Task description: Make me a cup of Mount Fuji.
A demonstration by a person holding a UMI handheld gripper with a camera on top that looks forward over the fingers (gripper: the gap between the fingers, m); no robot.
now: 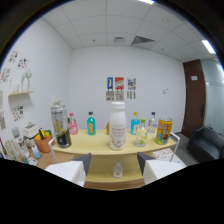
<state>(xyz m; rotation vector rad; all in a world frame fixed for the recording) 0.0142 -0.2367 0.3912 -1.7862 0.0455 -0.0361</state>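
Gripper view: the gripper [114, 163] has its two fingers [81, 162] spread wide, holding nothing. Beyond them stands a pale wooden desk [95, 144] carrying a row of drinks. A white bottle [117, 126] stands at the front middle, straight ahead of the gap. To its left stand a tall silver-and-black can [60, 125], a pink bottle [73, 124] and a teal bottle [91, 124]. To its right stand a clear glass [141, 134], a blue bottle [134, 122] and a yellow can [163, 131]. Three posters [120, 88] hang on the white wall behind.

Evenly bright from ceiling panels [209, 46] (slight glare); soft overall blur, strong fisheye bending, black vignette at edges.
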